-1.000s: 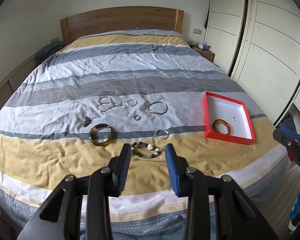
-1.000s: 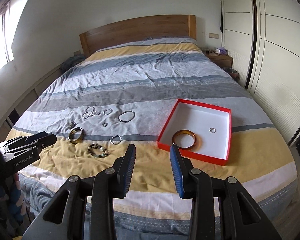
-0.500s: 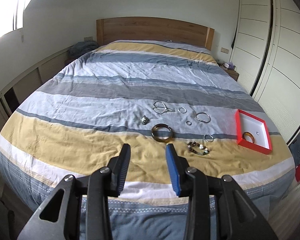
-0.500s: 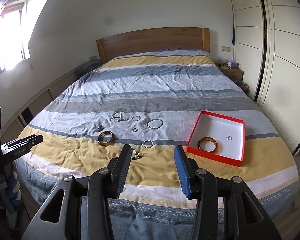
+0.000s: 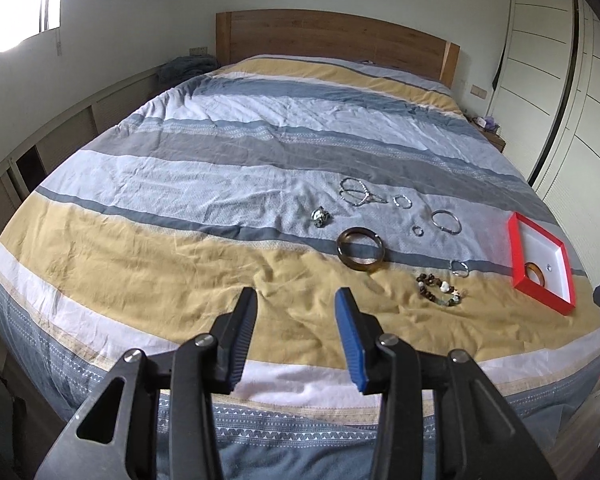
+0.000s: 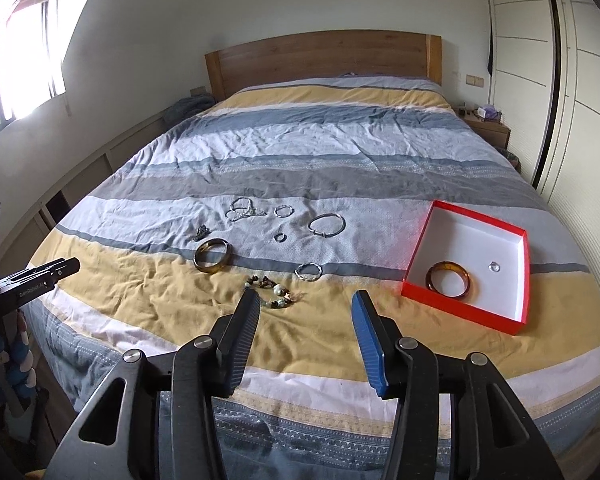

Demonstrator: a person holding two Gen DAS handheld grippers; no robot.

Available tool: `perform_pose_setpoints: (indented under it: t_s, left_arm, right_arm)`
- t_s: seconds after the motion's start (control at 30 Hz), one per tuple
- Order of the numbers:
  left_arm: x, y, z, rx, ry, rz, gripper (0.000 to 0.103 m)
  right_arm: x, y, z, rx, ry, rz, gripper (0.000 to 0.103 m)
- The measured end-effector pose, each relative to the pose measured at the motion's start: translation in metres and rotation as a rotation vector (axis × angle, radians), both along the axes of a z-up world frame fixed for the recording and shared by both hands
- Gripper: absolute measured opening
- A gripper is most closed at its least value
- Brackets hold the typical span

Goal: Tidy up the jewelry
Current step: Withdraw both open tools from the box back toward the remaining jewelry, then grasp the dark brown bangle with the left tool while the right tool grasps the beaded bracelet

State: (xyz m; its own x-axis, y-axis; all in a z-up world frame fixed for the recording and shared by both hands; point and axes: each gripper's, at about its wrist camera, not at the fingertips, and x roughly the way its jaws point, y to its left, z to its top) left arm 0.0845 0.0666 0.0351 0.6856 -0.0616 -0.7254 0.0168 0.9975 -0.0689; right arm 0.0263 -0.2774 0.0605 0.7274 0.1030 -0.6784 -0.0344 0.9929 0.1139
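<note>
Jewelry lies on the striped bedspread: a brown bangle [image 5: 360, 268] [image 6: 212, 269], a bead bracelet [image 5: 440, 290] [image 6: 276, 290], a tangle of silver chains [image 5: 356, 194] [image 6: 242, 209], a dark charm [image 5: 321, 216] and several silver rings. A red box [image 5: 514, 256] [image 6: 460, 306] at the right holds an amber bangle [image 6: 450, 295] and a small ring [image 6: 493, 267]. My left gripper [image 5: 296, 294] hovers over the yellow stripe, left of the bangle, its jaws opening on nothing. My right gripper [image 6: 306, 296] hangs open and empty just short of the bead bracelet.
The bed's foot edge runs just under both grippers. A wooden headboard [image 6: 324, 60] stands at the far end and white wardrobe doors [image 6: 572, 92] at the right. A nightstand [image 6: 488, 128] sits beside the bed, with a low wall ledge on the left.
The left gripper has moved left along the foot of the bed, so the jewelry now sits to its right. The right gripper has drawn back from the box. Both pairs of jaws stand wider.
</note>
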Motion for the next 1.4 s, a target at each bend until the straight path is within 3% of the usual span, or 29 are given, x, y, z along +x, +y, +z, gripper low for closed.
perform_pose_setpoints:
  t_s: [0.47,1.0,1.4]
  left_arm:
    - [0.049,-0.005,-0.068,0.009,0.111,0.047,0.038]
    - [0.101,-0.014,-0.097,-0.004,0.158,0.048,0.038]
    - [0.142,-0.027,-0.114,-0.067,0.178,0.029,0.038]
  right_arm:
    - [0.062,-0.010,-0.064,0.063,0.094,0.022,0.048]
    - [0.125,0.005,-0.119,0.087,0.192,0.110,0.048]
    - [0.158,0.033,-0.156,0.119,0.265,0.202,0.048]
